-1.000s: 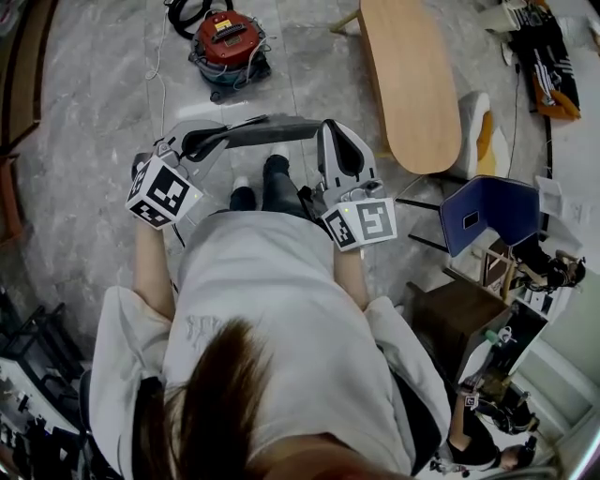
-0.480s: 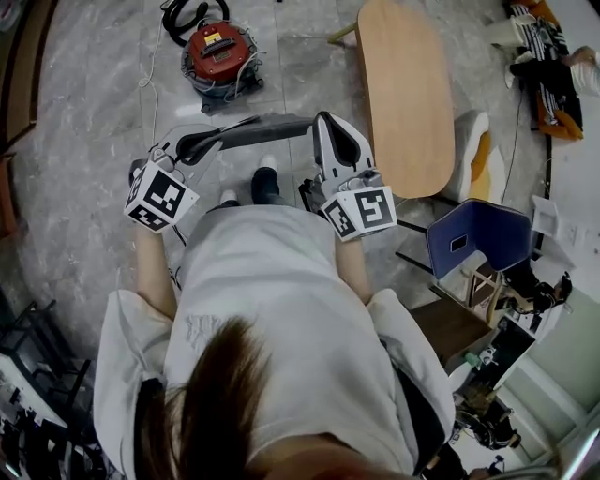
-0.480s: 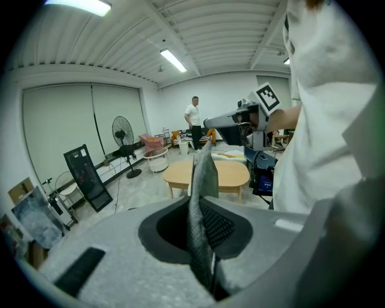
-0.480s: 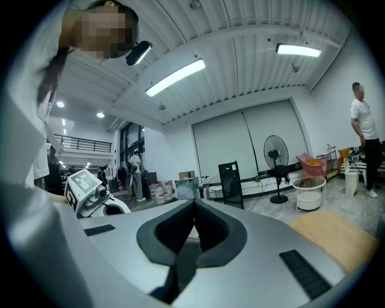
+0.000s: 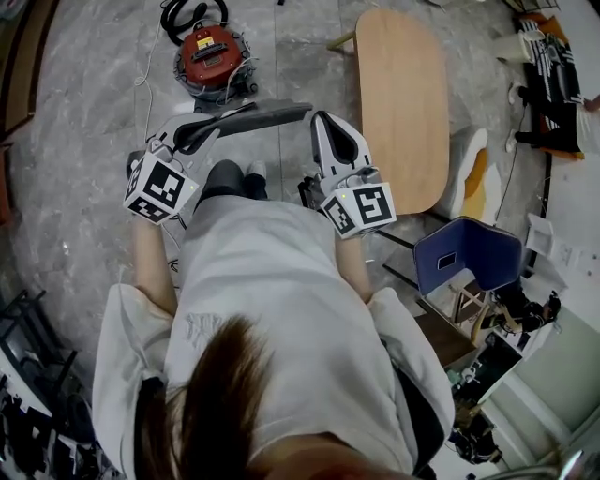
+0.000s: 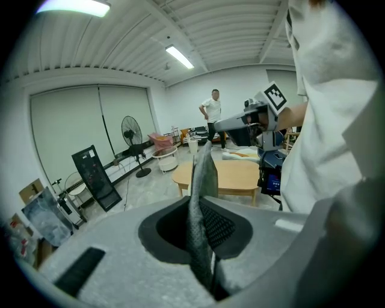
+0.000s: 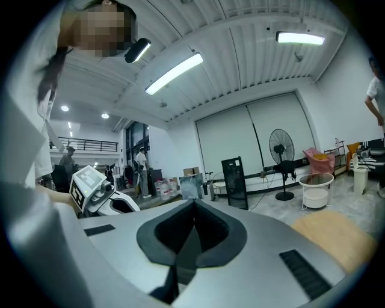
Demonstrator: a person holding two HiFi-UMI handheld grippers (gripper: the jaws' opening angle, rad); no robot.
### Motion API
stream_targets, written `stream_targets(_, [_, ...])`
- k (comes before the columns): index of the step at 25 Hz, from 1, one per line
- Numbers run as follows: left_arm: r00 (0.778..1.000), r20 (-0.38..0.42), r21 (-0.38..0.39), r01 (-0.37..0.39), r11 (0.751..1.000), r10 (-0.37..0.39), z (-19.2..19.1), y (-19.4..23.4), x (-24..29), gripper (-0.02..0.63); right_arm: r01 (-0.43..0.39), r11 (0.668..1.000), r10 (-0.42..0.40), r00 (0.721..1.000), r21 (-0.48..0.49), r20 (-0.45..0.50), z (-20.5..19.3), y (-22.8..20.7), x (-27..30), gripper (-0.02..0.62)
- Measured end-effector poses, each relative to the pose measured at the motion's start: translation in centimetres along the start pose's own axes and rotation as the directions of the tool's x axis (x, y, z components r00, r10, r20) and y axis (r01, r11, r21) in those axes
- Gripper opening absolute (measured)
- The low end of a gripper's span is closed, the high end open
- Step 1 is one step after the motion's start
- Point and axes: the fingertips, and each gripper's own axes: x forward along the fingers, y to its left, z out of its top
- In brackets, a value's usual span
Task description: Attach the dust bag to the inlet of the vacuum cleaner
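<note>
- Noting the left tool (image 5: 208, 131) at 11 o'clock from the person's chest. Its jaws are narrow and clamped on one end of the dust bag (image 5: 262, 116). The left gripper view shows a grey, mesh-textured strip standing edge-on between the pads.
- Vacuum cleaner (image 5: 211, 58): on the floor at 12 o'clock from the left tool, red top, black hose (image 5: 192, 14) coiled on its far side. It is well apart from both tools. The inlet is too small to make out.
- Dust bag: a dark grey sheet, off the floor, spanning from one tool to the other above the person's legs.
- Right tool (image 5: 323, 120): at 1 o'clock from the chest, jaws fully together. In the head view the bag's other end meets its tips, and its own view shows a thin dark sheet in the jaw gap. Judged to be pinching the bag.
- Wooden counter (image 5: 403, 94): at 2 o'clock from the right tool, no part in the task.
- Progress, judged: early. The bag is in hand at both ends. Still to do: bring it to the vacuum cleaner, find the inlet and seat the bag's opening on it.
</note>
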Motion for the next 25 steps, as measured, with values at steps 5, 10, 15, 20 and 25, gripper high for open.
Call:
stream_targets(5, [1.000,-0.012,-0.007,0.013,1.000,-0.013,-0.1,1.0,1.2,0.037,-0.009,1.000,0.009,1.000,0.007,-0.012,-0.1,-0.8,1.3,0.002])
stream_targets(10, [1.000,-0.013,-0.013,0.027,1.000,-0.028,-0.6,3.0,2.0,0.037,-0.006,1.000,0.007,1.000,0.006,-0.025,-0.1,-1.4,3.7,0.002])
stream_targets(15, [0.998,-0.013,-0.024,0.069,0.997,-0.069,-1.3,6.0,3.3,0.037,0.008,1.000,-0.008,0.999,0.009,-0.034,0.7,-2.5,7.8,0.002])
stream_targets(20, [0.992,-0.014,-0.008,0.122,0.992,-0.122,-1.4,8.8,4.6,0.037,0.004,1.000,-0.004,1.000,-0.005,-0.030,2.2,-3.2,11.8,0.002])
stream_targets(25, [0.989,-0.012,-0.001,0.147,0.989,-0.147,-1.6,10.7,5.6,0.037,-0.033,0.998,0.031,0.999,-0.045,-0.040,2.3,-3.0,14.1,0.003])
